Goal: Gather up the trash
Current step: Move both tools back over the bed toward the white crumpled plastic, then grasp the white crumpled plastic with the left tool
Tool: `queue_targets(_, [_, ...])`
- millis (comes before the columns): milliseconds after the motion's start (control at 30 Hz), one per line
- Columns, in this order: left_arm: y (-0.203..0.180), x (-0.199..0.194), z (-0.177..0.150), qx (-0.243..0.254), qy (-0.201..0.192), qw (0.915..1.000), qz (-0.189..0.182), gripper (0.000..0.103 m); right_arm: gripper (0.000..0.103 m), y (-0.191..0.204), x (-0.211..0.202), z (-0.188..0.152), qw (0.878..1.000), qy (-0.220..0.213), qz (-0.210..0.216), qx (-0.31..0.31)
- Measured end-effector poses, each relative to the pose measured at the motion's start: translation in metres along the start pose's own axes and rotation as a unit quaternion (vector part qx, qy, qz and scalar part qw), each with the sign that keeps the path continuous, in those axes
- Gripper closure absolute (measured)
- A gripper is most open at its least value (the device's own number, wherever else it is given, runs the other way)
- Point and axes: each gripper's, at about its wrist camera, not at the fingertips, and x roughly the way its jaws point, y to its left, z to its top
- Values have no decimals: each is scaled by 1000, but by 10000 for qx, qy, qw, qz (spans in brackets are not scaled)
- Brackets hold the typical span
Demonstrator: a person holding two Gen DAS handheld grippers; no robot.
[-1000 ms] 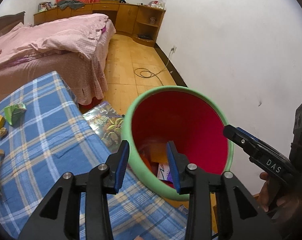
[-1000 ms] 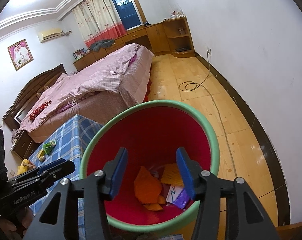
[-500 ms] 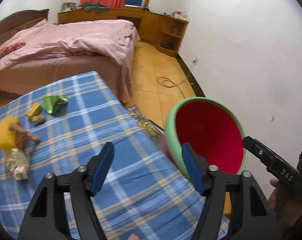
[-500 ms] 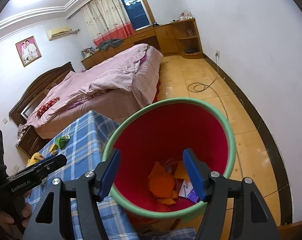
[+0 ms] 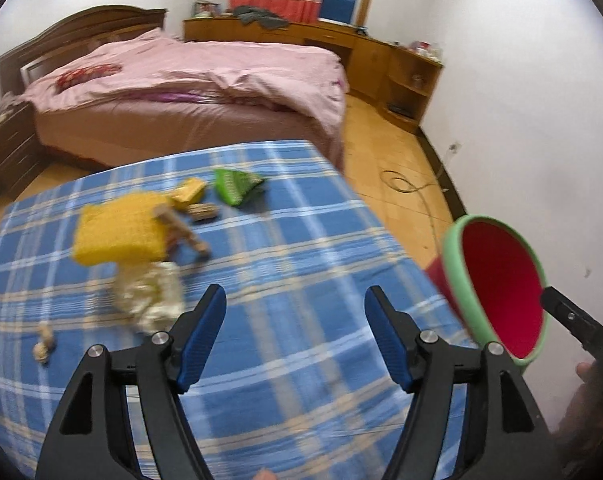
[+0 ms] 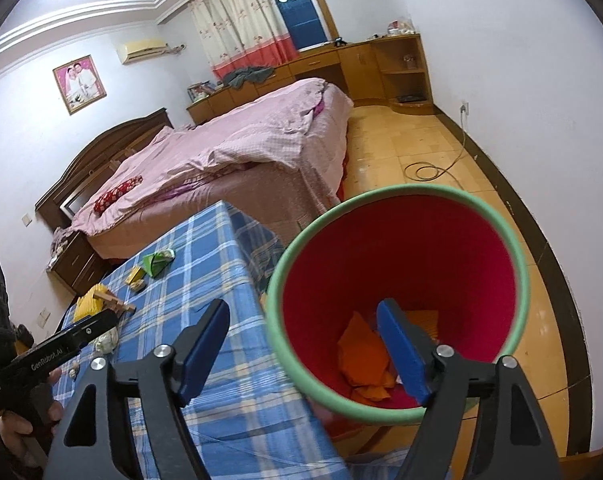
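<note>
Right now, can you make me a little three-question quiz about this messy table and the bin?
1. True or false: the red bin with the green rim stands on top of the checked table.
2. Which is empty? A the left gripper only, B the right gripper only, C both.
3. Fill in: the green wrapper lies on the ____.

Key
1. False: the bin stands off the table's edge, beside it.
2. C: both grippers are open with nothing between the fingers.
3. Table, near the yellow sponge and other scraps.
</note>
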Motion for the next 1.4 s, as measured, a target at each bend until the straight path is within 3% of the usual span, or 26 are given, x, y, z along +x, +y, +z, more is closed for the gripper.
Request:
queue_targets(467, [80,22,-1,-461,16,9944,949,32,17,34,25,-10,9996,205,139,-152])
queue_targets(733, [96,49,-2,-631,244,9927,995,32,17,40,38,-11,9991,348,140,-197])
queue_targets(967, [102,63,-4,-740,464,9932,773,32,17,41,45,-12,9988,425,146,-202])
queue_targets(1167, [102,59,-7,-863,440,9930,673,54,17,45,50,-13,9983,494,200,-220])
queue_targets(1400, [104,32,-12,-824,200,9946,599,63,17,58,53,-15,9974,545,294,-364])
